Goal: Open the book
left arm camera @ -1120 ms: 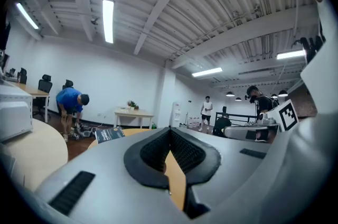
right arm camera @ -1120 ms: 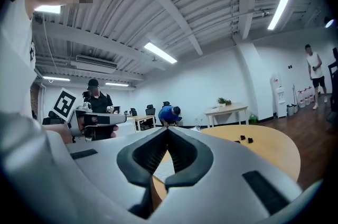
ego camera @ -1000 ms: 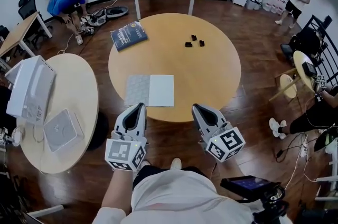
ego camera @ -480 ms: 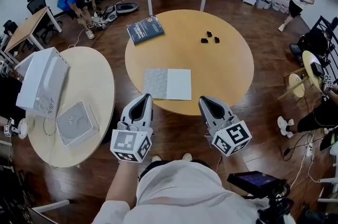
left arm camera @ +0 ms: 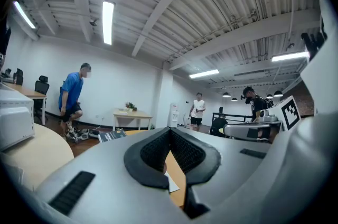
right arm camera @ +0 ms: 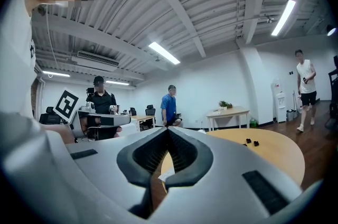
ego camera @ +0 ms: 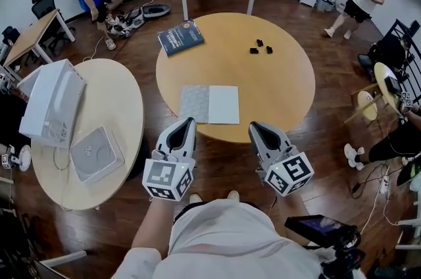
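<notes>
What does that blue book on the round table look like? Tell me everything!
The blue book is closed and lies flat with its cover up. The cover is dark blue with pale print that is too small to read. The book sits turned at a slant at the far left rim of the round wooden table, and one corner seems to poke just past the edge. Nothing rests on it, and only the table touches it.
</notes>
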`<state>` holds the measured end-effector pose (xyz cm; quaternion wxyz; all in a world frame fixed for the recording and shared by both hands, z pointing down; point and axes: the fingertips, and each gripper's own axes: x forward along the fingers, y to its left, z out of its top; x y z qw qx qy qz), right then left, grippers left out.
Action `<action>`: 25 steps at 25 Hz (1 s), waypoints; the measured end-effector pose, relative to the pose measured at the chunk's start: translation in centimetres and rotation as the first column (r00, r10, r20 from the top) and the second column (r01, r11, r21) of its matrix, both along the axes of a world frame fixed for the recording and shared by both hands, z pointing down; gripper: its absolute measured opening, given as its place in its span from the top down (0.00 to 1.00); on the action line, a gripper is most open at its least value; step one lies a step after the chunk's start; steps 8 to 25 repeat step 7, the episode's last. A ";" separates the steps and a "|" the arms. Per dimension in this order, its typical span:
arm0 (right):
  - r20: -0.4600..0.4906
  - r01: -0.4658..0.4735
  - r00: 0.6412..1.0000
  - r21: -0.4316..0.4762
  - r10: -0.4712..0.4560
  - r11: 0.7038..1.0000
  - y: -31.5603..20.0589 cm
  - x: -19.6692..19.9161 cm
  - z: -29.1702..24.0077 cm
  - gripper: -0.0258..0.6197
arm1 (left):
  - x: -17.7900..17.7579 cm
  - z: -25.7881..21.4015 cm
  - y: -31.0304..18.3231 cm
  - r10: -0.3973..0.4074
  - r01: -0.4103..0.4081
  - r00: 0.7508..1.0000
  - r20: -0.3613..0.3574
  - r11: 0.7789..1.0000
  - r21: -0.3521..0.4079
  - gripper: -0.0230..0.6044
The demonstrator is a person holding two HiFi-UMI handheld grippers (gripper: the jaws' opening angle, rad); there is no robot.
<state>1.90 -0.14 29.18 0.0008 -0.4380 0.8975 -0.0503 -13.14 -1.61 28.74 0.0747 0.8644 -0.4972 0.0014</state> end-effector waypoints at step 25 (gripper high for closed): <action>0.000 0.002 1.000 -0.003 -0.002 1.000 0.2 -0.2 -0.2 0.96 | 0.3 -0.5 0.2 0.012 -0.012 1.000 0.008 1.000 0.007 0.95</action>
